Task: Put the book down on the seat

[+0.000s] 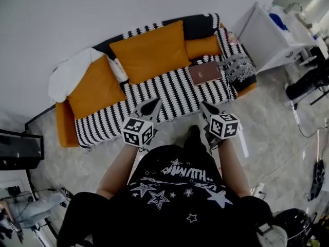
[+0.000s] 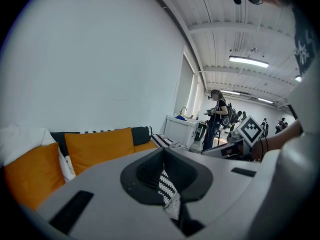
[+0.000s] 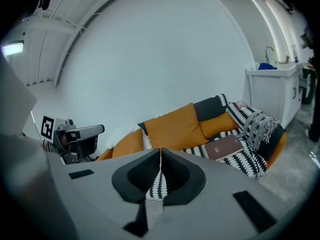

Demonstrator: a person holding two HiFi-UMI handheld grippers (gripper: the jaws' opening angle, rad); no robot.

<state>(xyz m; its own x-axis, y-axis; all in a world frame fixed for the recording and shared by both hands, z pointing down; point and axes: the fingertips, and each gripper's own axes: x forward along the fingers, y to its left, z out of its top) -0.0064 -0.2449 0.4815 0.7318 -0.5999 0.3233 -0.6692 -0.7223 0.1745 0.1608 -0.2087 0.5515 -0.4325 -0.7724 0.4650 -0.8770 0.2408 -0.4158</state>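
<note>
A brown book (image 1: 204,72) lies flat on the striped seat (image 1: 169,94) of the orange sofa, toward its right end, with nothing touching it. It shows in the right gripper view too, the book (image 3: 226,147) resting on the black-and-white cover. My left gripper (image 1: 152,106) and right gripper (image 1: 205,108) are held close to my body, in front of the sofa's front edge and short of the book. Both are shut and empty. In the gripper views the left gripper (image 2: 162,150) and right gripper (image 3: 160,151) have their jaws meeting at the tips.
Orange cushions (image 1: 151,50) and a white blanket (image 1: 69,73) lie along the sofa back. A patterned throw (image 1: 237,66) sits right of the book. A white cabinet (image 1: 267,35) stands at the right, a dark screen (image 1: 18,149) at the left. People (image 2: 217,116) stand farther off.
</note>
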